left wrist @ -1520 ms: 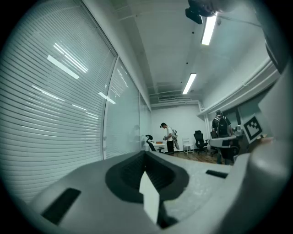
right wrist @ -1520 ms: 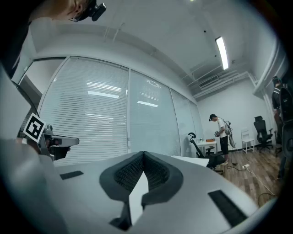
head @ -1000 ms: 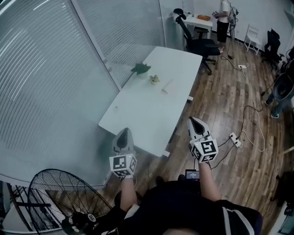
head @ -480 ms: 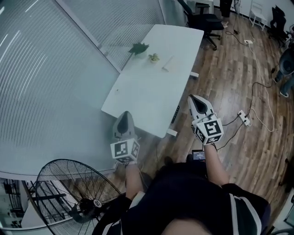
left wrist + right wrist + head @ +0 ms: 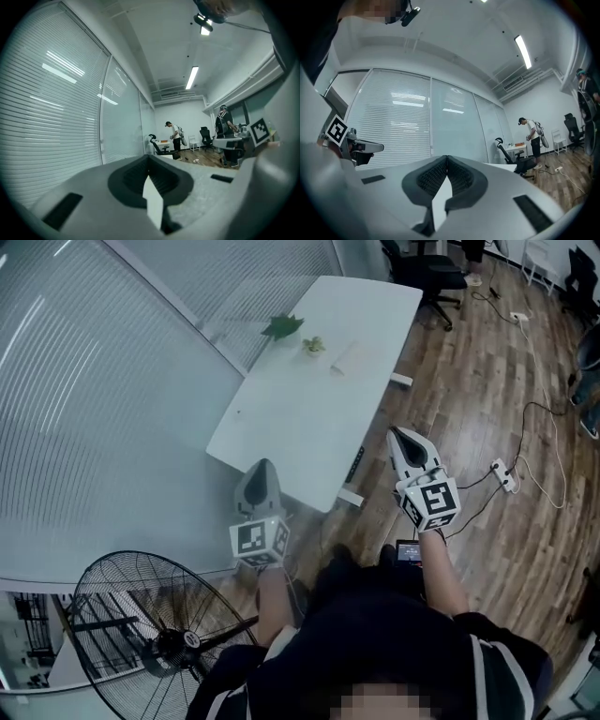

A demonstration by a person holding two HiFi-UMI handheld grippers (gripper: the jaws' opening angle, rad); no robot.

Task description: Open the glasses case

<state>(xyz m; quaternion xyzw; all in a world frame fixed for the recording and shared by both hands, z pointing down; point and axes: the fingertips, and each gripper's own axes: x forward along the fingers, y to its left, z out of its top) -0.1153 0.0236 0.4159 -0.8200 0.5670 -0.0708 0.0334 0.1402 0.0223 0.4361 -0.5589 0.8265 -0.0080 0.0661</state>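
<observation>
A long white table [image 5: 300, 418] stands ahead of me beside the glass wall. Toward its far end lie a pale oblong case [image 5: 345, 358], a small greenish thing [image 5: 313, 345] and a green leaf-shaped piece [image 5: 283, 326]. My left gripper [image 5: 262, 467] hovers at the table's near edge, level, its jaws shut with nothing between them [image 5: 149, 158]. My right gripper [image 5: 399, 434] is held over the wooden floor just right of the table's near corner, also shut and empty [image 5: 447, 157]. Both are far from the case.
A standing fan [image 5: 159, 643] is at my lower left. A black office chair [image 5: 427, 263] stands past the table's far end. Cables and a power strip [image 5: 506, 474] lie on the floor to the right. A person [image 5: 176, 136] stands far down the room.
Both grippers have drifted forward toward the table's near edge. The head view has tipped down, so the fan shows more and the far room less. The jaws stayed shut.
</observation>
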